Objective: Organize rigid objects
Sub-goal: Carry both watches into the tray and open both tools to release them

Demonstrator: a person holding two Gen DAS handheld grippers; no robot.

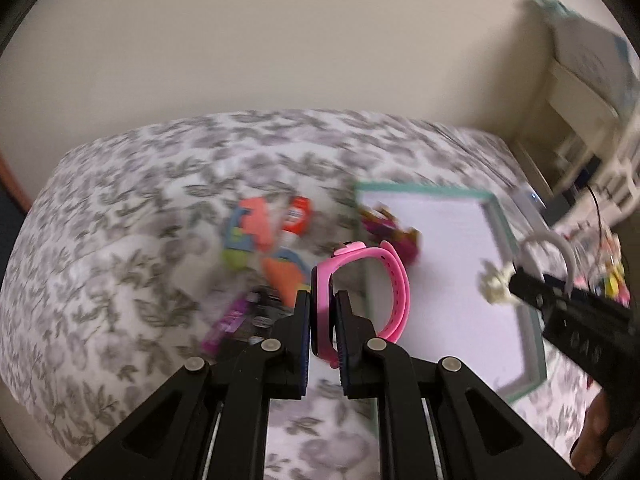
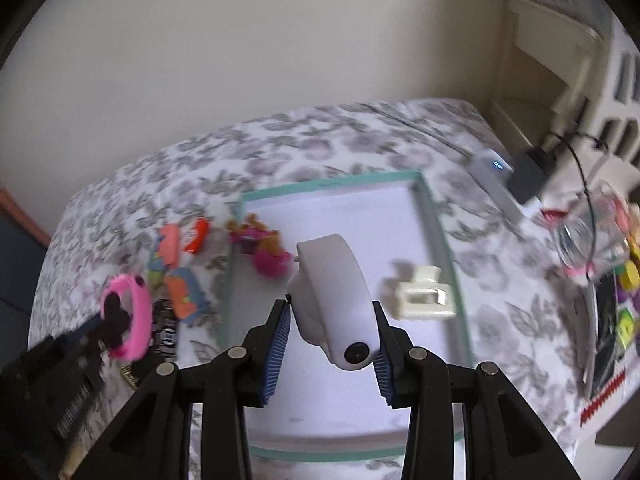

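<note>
Carry step. Left tongs (image 1: 322, 320) pinch pink watch (image 1: 360, 292); right tongs (image 2: 330, 344) pinch white band (image 2: 336, 300), both above bed (image 1: 120, 220). Next: lower into tray (image 2: 436, 216), release.

Two hand-held grippers hang side by side, both angled steeply downward. The left gripper (image 1: 322, 312) has its jaws clamped tight on the face of a pink watch (image 1: 360, 292), the strap looping out to the right of the fingers. The right gripper (image 2: 332, 332) has its jaws closed partway around a white watch (image 2: 336, 300), blue ribbed pads (image 2: 276, 352) pressing on either side of its body. Part of a hand (image 1: 596, 440) gripping the right tool's black handle shows at the lower right edge of the left wrist view.
</note>
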